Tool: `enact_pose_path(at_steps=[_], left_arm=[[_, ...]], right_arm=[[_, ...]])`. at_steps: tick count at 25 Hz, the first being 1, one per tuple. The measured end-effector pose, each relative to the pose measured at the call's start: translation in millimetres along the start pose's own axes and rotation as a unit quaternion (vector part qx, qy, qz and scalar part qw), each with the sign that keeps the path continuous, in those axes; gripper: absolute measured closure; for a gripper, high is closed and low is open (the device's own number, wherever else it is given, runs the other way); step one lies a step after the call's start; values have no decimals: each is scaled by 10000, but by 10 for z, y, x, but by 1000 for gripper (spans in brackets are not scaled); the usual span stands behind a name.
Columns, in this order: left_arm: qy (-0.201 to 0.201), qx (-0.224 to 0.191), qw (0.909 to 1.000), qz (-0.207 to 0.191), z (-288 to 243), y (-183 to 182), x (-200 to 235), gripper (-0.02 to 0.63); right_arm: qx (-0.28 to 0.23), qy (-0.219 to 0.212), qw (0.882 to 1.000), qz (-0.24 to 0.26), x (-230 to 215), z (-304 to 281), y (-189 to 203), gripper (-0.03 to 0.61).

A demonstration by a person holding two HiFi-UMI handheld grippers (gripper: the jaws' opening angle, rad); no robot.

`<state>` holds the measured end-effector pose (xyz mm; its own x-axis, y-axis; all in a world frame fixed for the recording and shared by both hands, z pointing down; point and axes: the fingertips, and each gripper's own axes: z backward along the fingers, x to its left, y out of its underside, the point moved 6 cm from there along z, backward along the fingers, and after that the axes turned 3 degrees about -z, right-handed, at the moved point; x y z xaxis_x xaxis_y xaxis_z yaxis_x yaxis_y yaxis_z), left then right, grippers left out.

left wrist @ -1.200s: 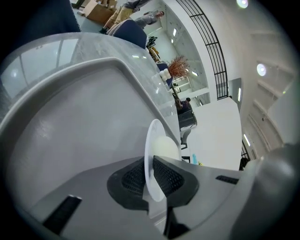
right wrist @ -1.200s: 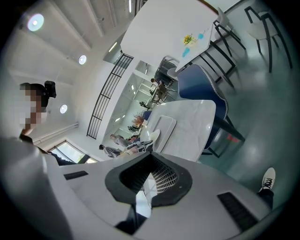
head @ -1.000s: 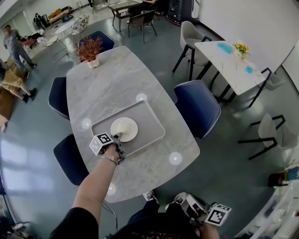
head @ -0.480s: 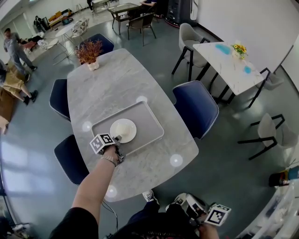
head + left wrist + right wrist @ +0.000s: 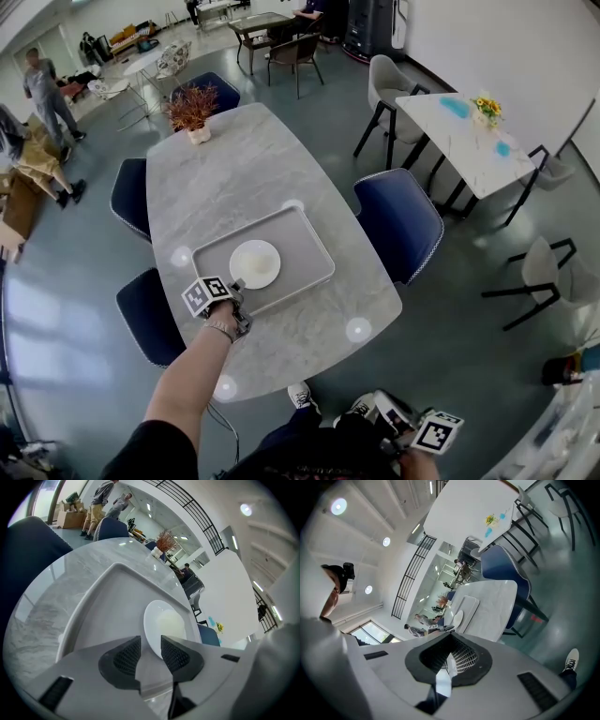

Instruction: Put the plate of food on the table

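Note:
A white plate (image 5: 255, 263) with a pale mound of food sits on a grey tray (image 5: 305, 248) on the marble table (image 5: 234, 169). My left gripper (image 5: 232, 290) is over the tray's near left edge, just short of the plate's rim. Its jaws have just been opening and now stand open with nothing between them. In the left gripper view the plate (image 5: 168, 623) lies just beyond the left gripper (image 5: 150, 641), on the tray (image 5: 108, 597). My right gripper (image 5: 392, 419) hangs low off the table's near end, shut and empty. The right gripper (image 5: 451, 656) looks towards the distant plate (image 5: 458, 619).
A pot of dried reddish plants (image 5: 192, 111) stands at the table's far end. Blue chairs (image 5: 398, 220) (image 5: 145, 314) flank the table. A second white table (image 5: 469, 131) with grey chairs is at the right. People (image 5: 45, 89) stand far off at the left.
The left gripper's jaws have come off the plate's rim and drawn back a little towards me. The plate stays on the tray. The right gripper has not moved.

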<state>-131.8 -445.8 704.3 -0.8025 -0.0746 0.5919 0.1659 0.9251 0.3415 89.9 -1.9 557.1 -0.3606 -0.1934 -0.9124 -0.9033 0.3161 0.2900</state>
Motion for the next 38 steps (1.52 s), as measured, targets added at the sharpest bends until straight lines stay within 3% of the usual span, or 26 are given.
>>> enact_pose_path(at_steps=[6, 11, 19, 22, 26, 30, 32, 34, 36, 38], left_arm=[[296, -84, 9995, -14, 202, 111, 39, 499], [756, -342, 9965, -58, 424, 223, -4, 601], [1822, -696, 9806, 178, 895, 575, -357, 606], [2201, -827, 9719, 113, 1107, 842, -623, 606], [2803, -826, 9559, -293, 1354, 1268, -961, 606], [3536, -617, 9330, 252, 1609, 1809, -1313, 606], [3468, -524, 9363, 155, 1732, 2094, -1374, 606], [3390, -519, 9389, -285, 1865, 2367, -1458, 606], [3532, -575, 9317, -624, 1972, 2605, -1638, 606], [3622, -661, 9269, -723, 2040, 2809, -1801, 606]], right_arm=[[87, -96, 9999, 80, 17, -21, -54, 568], [217, -275, 9992, 171, 12, -46, -153, 568], [654, -670, 9948, 395, -9, -33, -402, 568], [943, -907, 9909, 327, -38, -32, -468, 568], [1232, -1161, 9848, 380, -45, -26, -561, 568], [1488, -1348, 9788, 404, -70, 12, -652, 568], [1595, -1457, 9754, 437, -40, 69, -695, 568], [1679, -1633, 9708, 512, -11, 171, -733, 568], [1773, -1787, 9658, 615, -53, 265, -782, 568], [1917, -1900, 9605, 669, -111, 323, -823, 568]])
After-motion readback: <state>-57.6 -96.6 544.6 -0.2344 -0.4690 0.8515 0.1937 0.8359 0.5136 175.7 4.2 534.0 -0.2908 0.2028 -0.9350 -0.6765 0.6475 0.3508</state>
